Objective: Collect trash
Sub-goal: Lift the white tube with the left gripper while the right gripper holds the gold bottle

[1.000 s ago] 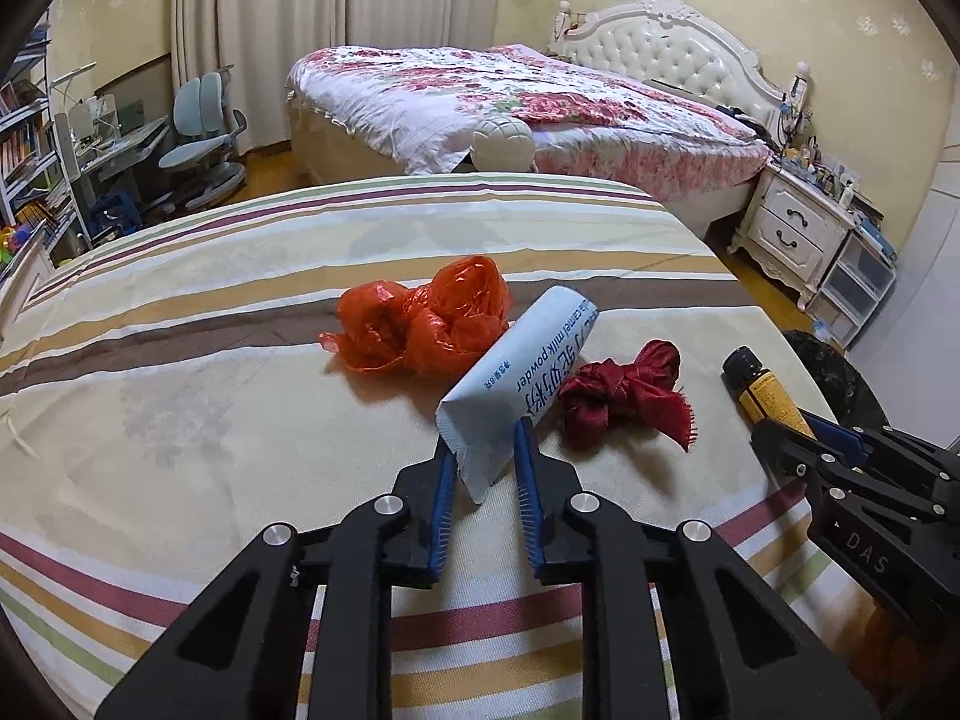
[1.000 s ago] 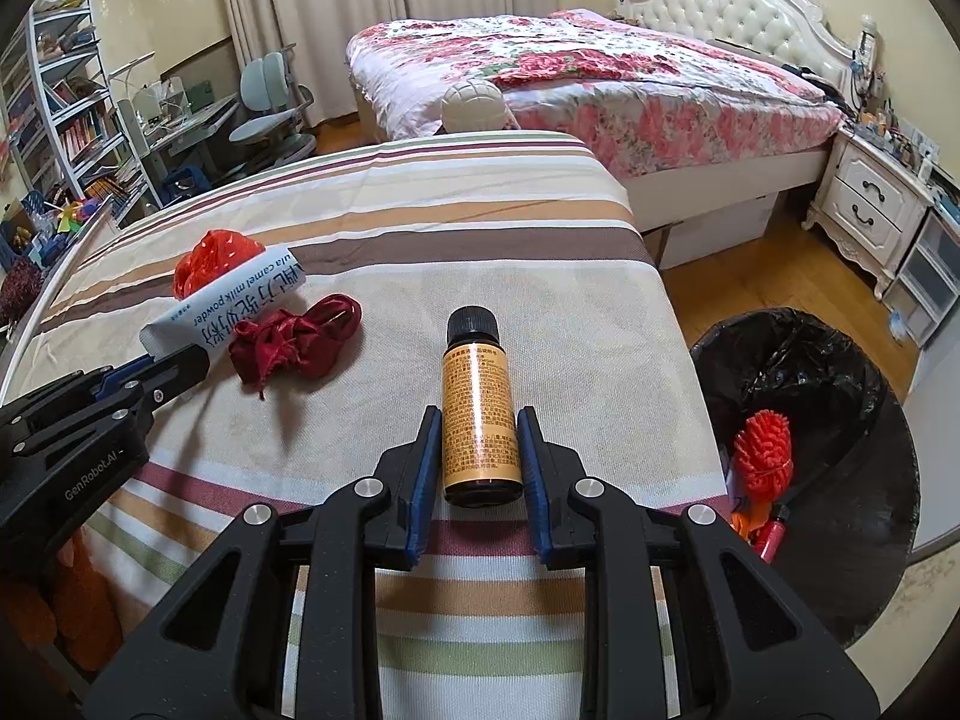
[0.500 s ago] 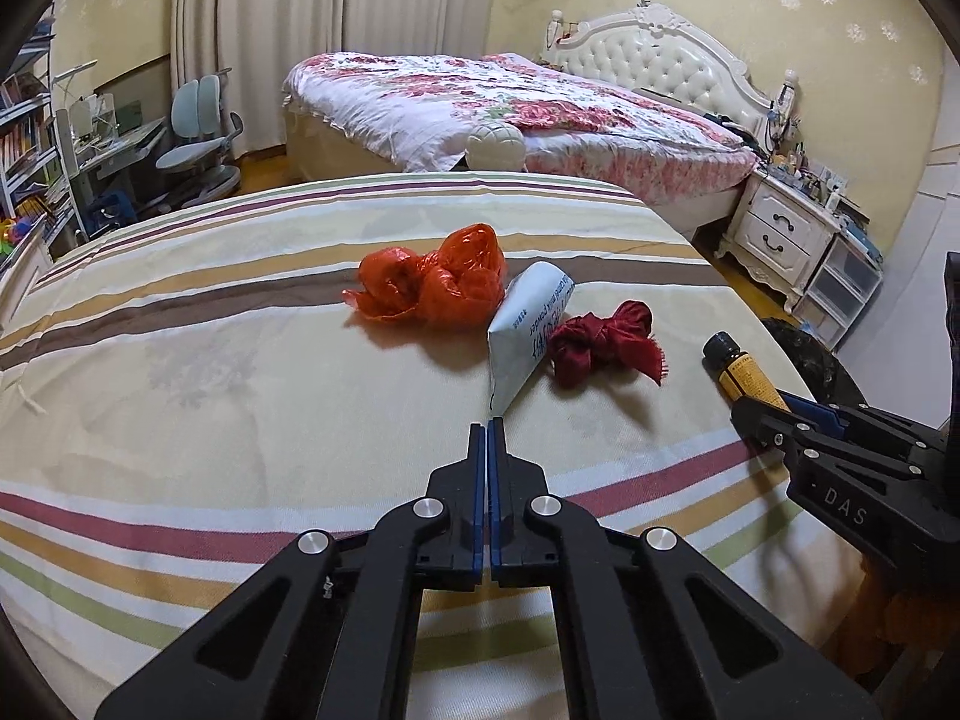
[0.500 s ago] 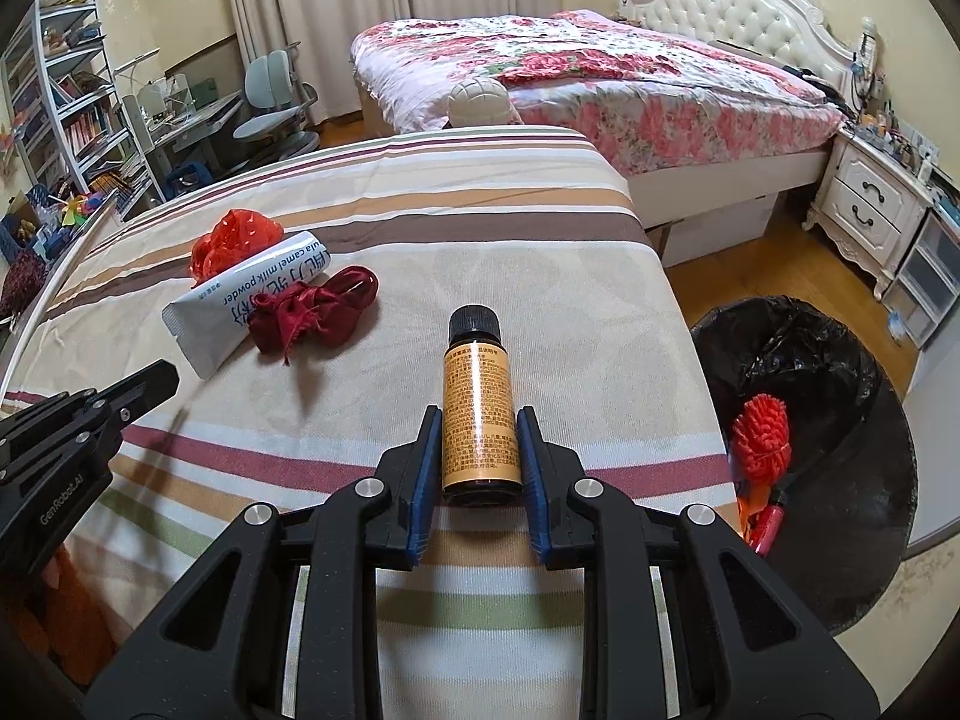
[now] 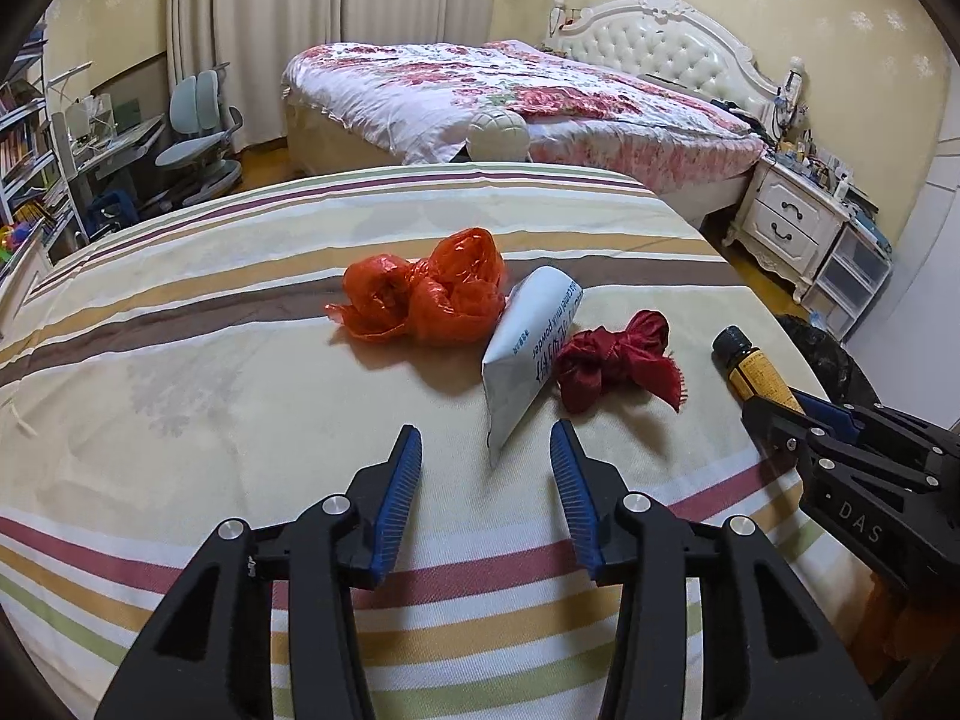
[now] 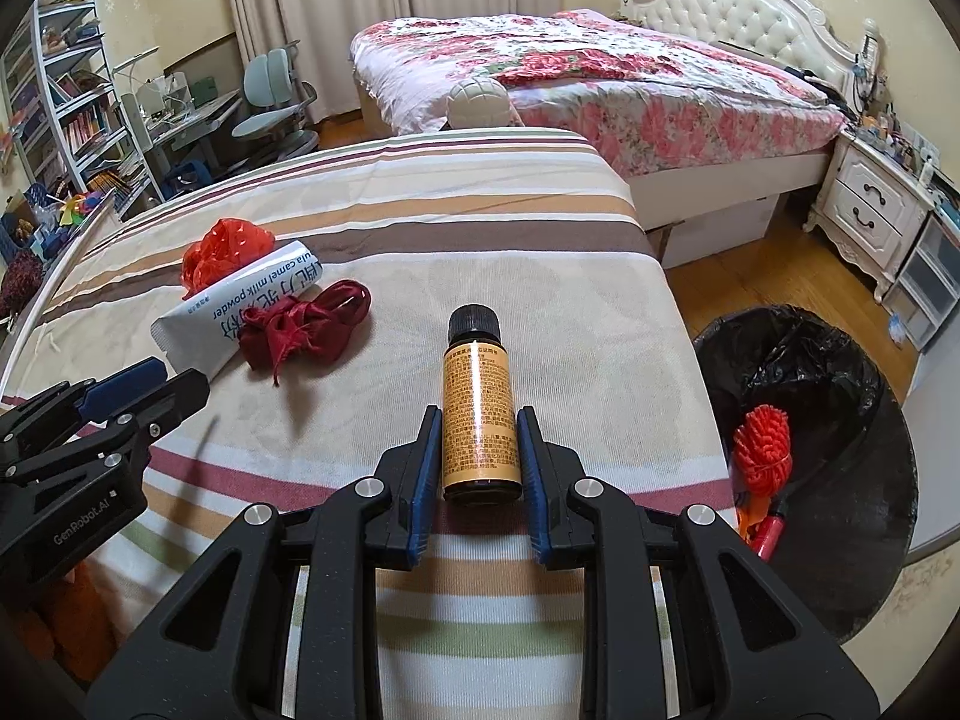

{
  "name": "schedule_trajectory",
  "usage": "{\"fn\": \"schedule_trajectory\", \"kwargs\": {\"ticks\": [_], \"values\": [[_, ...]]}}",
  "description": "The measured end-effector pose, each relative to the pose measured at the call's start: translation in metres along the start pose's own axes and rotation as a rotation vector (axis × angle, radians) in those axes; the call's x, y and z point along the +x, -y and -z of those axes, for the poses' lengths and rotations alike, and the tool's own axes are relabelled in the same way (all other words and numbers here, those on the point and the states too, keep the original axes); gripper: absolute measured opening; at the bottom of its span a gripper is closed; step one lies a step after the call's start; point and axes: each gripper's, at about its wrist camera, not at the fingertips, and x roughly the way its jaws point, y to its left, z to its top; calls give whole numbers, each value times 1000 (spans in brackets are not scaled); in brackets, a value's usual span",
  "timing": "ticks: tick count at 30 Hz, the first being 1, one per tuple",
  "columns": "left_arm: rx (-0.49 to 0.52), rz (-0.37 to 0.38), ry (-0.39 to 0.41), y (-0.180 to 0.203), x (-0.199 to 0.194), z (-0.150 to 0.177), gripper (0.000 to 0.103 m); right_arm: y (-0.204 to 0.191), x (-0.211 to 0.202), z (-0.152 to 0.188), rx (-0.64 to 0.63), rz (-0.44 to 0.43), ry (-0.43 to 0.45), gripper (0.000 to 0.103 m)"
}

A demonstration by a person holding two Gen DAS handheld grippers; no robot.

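Right now, my left gripper: jaws opening, nothing between them, short of the white packet.
Right gripper: I've clamped the amber bottle.
Packet: on striped bed, between orange bag and red cloth.
Bin: right of packet, beside bed.

Ahead of you stands a bed with a floral cover and a white tufted headboard. Cream curtains hang behind it against yellow patterned walls. To your left are a desk chair and bookshelves; to your right, a white nightstand on wooden floor.
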Motion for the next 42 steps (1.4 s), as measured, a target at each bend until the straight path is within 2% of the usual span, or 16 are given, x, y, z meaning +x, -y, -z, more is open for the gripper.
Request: {"fn": "schedule_trajectory", "kwargs": {"ticks": [9,11,15,18,28,42], "values": [[4,6,-21,2,13,-10,43,-2,1,-3,3,-8,-3,25],[14,5,-23,5,15,-12,40,-3,1,-4,2,-8,-4,25],[34,21,-25,8,16,-12,21,-3,2,-6,2,-7,-4,25],[41,24,-17,10,14,-11,18,-3,2,-6,2,-7,-4,25],[29,15,26,11,-6,1,15,-3,0,-11,1,-4,-3,24],[1,0,87,9,-37,24,14,2,-21,13,14,-2,22,23]]}}
